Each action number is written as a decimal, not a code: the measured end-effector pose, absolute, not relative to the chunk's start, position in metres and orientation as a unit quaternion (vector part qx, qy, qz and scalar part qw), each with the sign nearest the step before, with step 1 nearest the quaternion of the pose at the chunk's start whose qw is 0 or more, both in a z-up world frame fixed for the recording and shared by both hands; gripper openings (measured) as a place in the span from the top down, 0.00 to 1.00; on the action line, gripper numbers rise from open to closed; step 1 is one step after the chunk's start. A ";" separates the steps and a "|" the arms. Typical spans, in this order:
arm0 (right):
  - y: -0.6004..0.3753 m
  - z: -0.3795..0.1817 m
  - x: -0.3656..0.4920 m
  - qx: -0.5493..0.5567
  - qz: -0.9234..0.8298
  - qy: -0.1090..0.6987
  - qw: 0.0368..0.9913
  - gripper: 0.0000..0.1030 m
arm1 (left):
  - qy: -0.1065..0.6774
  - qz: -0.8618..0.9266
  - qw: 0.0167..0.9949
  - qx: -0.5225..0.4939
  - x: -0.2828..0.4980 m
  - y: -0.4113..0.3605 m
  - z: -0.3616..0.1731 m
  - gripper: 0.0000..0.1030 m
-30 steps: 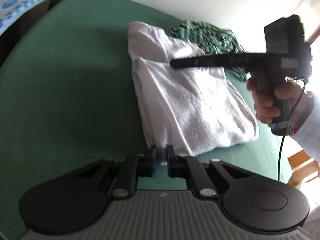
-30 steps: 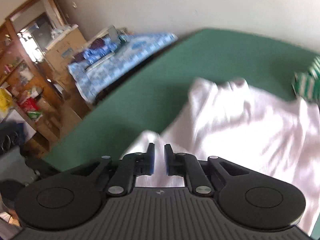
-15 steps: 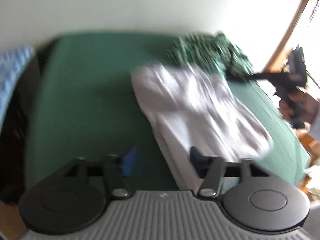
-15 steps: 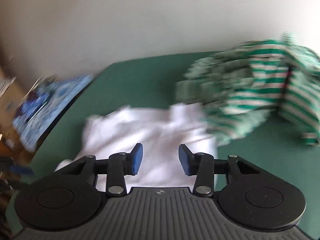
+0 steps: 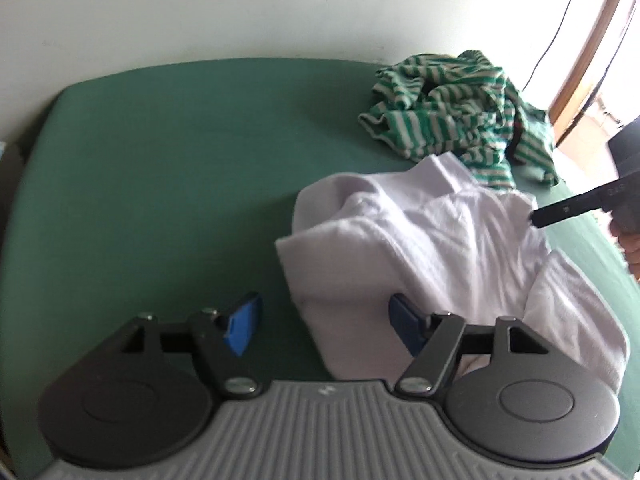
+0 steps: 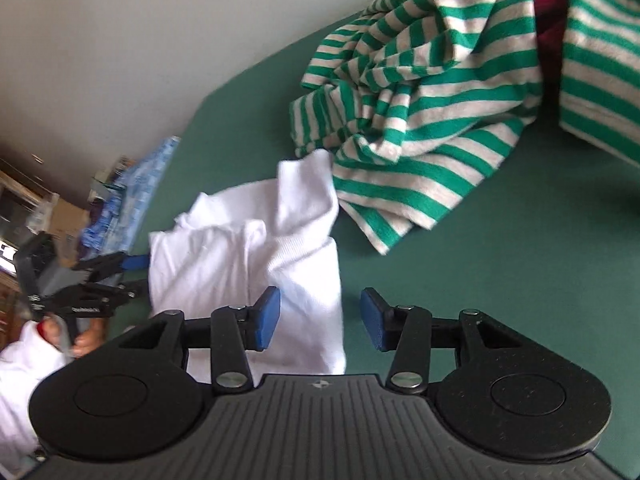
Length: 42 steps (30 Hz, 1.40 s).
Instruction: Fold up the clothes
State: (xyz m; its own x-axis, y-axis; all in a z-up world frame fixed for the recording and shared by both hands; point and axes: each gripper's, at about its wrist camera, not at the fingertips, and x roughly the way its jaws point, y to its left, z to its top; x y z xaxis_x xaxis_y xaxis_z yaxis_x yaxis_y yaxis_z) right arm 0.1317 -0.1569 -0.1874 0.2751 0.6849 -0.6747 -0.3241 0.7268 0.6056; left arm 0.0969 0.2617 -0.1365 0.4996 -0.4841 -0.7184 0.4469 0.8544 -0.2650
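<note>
Beside the striped garment (image 6: pixel 432 92), the white garment (image 5: pixel 432 248) lies soft, light, loosely folded; grip edges; both grippers' fingers (image 5: pixel 240 330) (image 6: pixel 267 317) spread, empty.

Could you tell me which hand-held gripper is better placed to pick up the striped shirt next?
Right. The right hand-held gripper is open and points at the striped shirt, while the left hand-held gripper sits behind the white shirt.

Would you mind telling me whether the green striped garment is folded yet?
Not folded. The green striped garment lies crumpled in a loose heap on the green table, with irregular bunched creases.
</note>
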 end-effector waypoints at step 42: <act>-0.143 -0.120 0.116 0.081 0.499 0.443 0.740 0.86 | 0.338 -0.321 0.884 0.008 0.048 0.244 -0.080 0.90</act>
